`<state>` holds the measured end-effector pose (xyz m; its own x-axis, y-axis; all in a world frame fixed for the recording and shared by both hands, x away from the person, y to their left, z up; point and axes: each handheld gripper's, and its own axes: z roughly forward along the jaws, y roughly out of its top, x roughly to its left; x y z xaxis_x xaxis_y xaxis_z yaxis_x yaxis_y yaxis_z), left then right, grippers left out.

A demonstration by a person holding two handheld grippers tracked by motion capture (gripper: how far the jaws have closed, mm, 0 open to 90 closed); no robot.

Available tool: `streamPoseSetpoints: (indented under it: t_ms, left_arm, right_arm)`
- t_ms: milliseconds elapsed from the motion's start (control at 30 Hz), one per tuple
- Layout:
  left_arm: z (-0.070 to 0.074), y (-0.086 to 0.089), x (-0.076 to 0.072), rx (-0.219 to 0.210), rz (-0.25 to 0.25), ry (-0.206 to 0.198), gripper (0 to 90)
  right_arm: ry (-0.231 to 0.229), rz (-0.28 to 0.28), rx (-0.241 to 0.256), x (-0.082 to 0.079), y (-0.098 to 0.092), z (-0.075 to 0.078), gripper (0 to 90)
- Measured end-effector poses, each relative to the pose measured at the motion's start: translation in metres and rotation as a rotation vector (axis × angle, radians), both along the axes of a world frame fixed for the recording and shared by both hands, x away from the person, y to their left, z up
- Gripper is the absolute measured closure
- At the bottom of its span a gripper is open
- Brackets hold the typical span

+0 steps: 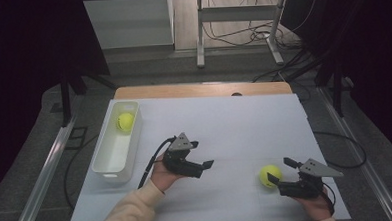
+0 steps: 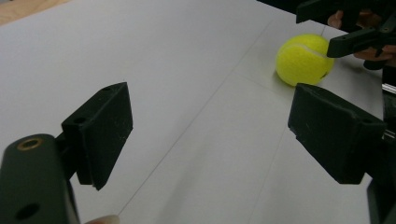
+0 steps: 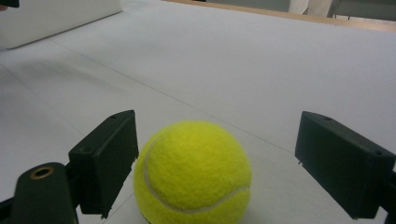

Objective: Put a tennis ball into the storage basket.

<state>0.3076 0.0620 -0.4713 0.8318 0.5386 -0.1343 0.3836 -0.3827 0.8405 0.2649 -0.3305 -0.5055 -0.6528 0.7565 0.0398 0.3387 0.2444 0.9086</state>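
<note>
A fuzzy yellow tennis ball (image 3: 192, 172) rests on the white tabletop (image 1: 234, 124), sitting between the two spread black jaws of our right gripper (image 1: 280, 170). The jaws are released: the ball lies close to the left jaw with a sliver of table showing between them, and a wider gap separates it from the right jaw. Neither jaw touches it as far as we can tell. Nothing stands between the jaws and the ball.

Our left gripper (image 1: 202, 155) hovers near the middle of the table, its jaws also spread wide and holding nothing. Looking along them, we see bare white table between the jaws, and beyond the right jaw the same ball with the right gripper's dark jaws closing in around it from the far side.

Well off to the left of both grippers sits a long white plastic bin (image 1: 106, 162). A second yellow tennis ball (image 1: 125, 122) lies inside it, at its far end. Past the table's wooden far edge (image 1: 203, 89) we see a grey floor with loose cables and metal table legs.
</note>
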Motion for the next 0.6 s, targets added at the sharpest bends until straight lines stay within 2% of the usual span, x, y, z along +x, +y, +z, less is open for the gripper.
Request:
streamPoseSetpoints:
  t_ms: [233,367,600]
  left_arm:
    - [-0.004,-0.014,0.001,0.008,-0.038,0.023,14.4]
    - [-0.009,-0.027,-0.001,0.035,-0.077,0.034,14.2]
    - [-0.016,-0.039,0.002,0.057,-0.096,0.048,14.1]
  right_arm:
    - [-0.003,-0.004,0.002,0.000,0.000,0.001,13.8]
    - [-0.007,-0.006,0.008,0.000,0.000,0.002,13.8]
    - [-0.006,-0.005,0.009,0.000,-0.001,0.002,13.8]
